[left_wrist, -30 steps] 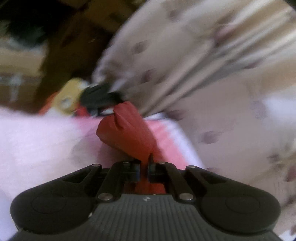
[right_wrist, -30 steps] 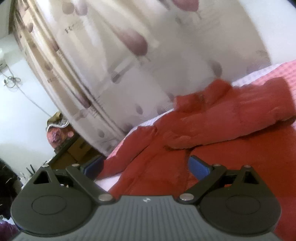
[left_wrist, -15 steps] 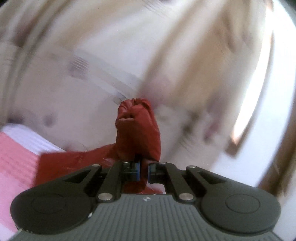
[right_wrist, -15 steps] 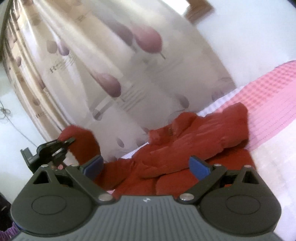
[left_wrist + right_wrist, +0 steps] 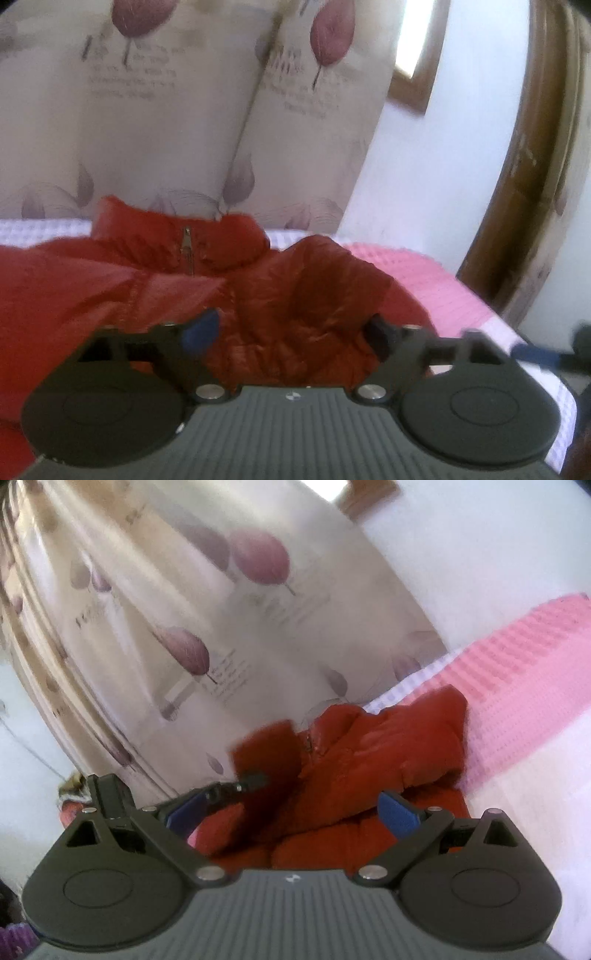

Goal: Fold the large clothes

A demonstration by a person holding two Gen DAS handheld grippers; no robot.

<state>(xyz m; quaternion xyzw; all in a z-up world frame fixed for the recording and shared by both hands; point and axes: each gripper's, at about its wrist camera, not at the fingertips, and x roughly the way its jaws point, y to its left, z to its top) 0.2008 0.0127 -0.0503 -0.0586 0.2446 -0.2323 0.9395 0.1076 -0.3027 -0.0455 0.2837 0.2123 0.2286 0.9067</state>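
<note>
Since before: half a second ago the left gripper was pinching a bunched red sleeve in the air in front of the curtain; its jaws have just been opening, and that sleeve now lies on the jacket's front.
Left gripper: jaws spread wide, one blue pad at the left and a dark fingertip at the right. Crumpled red cloth lies between them, and no pad presses on it.
Jacket: the red padded jacket lies on the bed, collar toward the far edge by the curtain, zip pull showing below the collar.
Sleeve: the released sleeve lies folded across the chest, right of the zip.
Bed: pink and white checked bedspread, bare along the right edge beside the jacket.
Right gripper: jaws spread, blue pads on both sides, nothing gripped; it hovers over the near part of the jacket.
Cross view: the right wrist camera catches the left gripper's fingers as a blurred dark shape against the red cloth.
Backdrop: cream curtain with leaf prints behind the bed's far edge, white wall to the right.
</note>
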